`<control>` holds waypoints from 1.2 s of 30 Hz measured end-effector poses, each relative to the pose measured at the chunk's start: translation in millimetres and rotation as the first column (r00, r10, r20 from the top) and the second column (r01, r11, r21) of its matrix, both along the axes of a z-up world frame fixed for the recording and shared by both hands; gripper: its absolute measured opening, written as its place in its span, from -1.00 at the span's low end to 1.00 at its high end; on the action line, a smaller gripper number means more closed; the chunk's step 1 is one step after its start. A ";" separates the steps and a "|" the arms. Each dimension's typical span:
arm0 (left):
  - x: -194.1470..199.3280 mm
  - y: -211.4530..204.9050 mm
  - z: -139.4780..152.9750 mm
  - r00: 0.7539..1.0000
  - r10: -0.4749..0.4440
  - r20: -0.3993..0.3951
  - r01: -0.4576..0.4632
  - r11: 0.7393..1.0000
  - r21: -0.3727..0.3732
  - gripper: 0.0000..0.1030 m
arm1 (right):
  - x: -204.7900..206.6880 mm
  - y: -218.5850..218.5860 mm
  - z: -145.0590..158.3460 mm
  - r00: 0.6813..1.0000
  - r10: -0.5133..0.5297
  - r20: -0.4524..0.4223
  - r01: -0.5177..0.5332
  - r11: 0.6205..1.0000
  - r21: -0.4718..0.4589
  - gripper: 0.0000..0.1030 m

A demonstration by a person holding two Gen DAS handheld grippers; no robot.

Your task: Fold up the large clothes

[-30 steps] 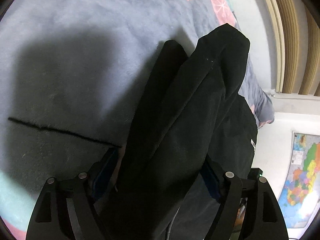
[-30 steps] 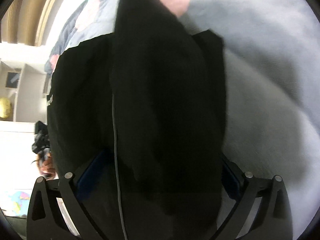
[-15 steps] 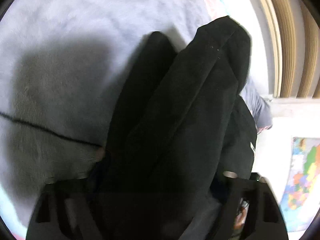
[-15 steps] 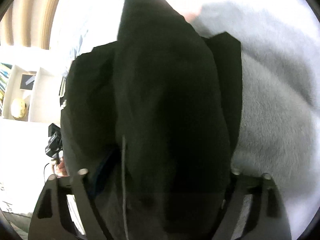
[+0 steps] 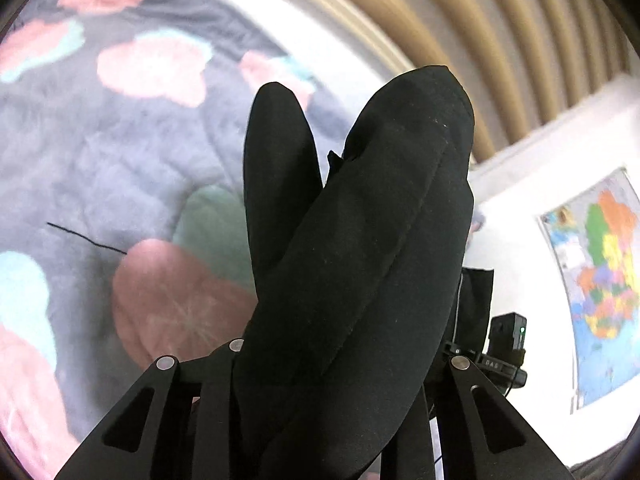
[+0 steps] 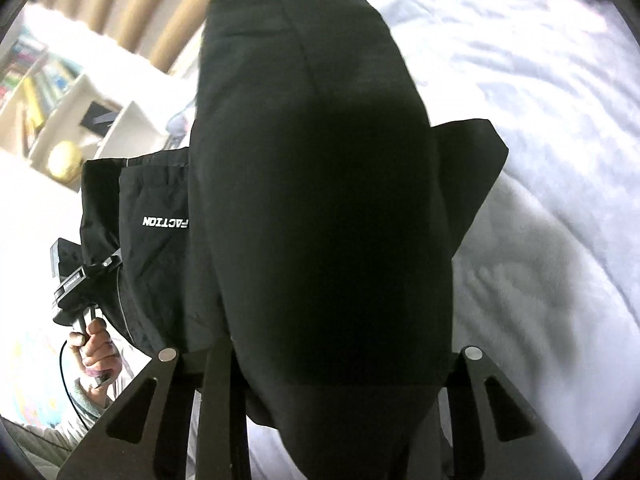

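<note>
Both tilted down, left gripper and right gripper are closing, clamping the black garment.

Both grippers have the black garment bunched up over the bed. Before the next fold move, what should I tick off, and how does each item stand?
1. Cloth between the left gripper jaws, which are closing: ok.
2. Cloth between the right gripper jaws, also closing: ok.
3. Firm pinch by the pads: cannot tell, black garment hides them.
4. Garment spread flat between the grippers: not ok, it hangs in thick folds.
5. Free blanket to lay it on: ok.
6. Other gripper clear of cloth: cannot tell.
</note>
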State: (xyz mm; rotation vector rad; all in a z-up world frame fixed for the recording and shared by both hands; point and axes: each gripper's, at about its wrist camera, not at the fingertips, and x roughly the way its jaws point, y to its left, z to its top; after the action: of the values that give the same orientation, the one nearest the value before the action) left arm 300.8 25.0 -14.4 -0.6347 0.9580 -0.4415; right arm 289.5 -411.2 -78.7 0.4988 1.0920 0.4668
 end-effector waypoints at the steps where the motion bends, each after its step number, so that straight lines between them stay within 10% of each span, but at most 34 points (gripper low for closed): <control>1: -14.6 4.9 10.5 1.000 0.006 0.014 -0.006 1.000 -0.011 -0.49 | -8.4 0.3 8.6 1.000 0.001 0.007 -0.001 1.000 0.008 -0.30; 11: -124.3 50.9 33.0 1.000 0.011 0.009 -0.011 0.998 -0.067 -0.48 | -117.5 27.8 54.3 0.997 0.033 -0.071 -0.034 0.999 -0.024 -0.28; 15: -139.4 62.4 -19.4 0.991 0.004 -0.134 -0.009 0.999 -0.038 -0.44 | -135.2 37.2 1.3 0.975 0.001 -0.224 -0.007 1.000 -0.025 -0.25; 20: -148.2 79.6 -120.9 0.931 0.119 -0.346 -0.041 0.974 0.224 -0.23 | -148.2 29.8 -86.6 0.915 -0.115 -0.386 0.077 0.991 -0.112 0.25; 24: -156.2 124.5 -168.8 0.861 0.188 -0.472 -0.178 0.982 0.066 0.53 | -170.9 -2.2 -106.0 0.865 -0.217 -0.453 0.237 0.971 -0.014 0.53; 31: -169.3 142.1 -103.4 0.911 0.216 -0.352 -0.120 0.954 0.275 0.53 | -195.9 -17.0 -36.8 0.903 -0.276 -0.329 0.221 0.955 -0.196 0.59; 36: -186.7 128.4 -45.2 0.957 0.190 -0.218 -0.132 0.958 0.255 0.52 | -195.5 -5.6 10.4 0.954 -0.214 -0.209 0.158 0.954 -0.256 0.59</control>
State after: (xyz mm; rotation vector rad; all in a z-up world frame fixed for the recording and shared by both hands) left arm 114.1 153.3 -59.6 -0.5500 1.1596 -0.0998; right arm 94.0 -416.8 -68.3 0.4482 1.2953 0.1078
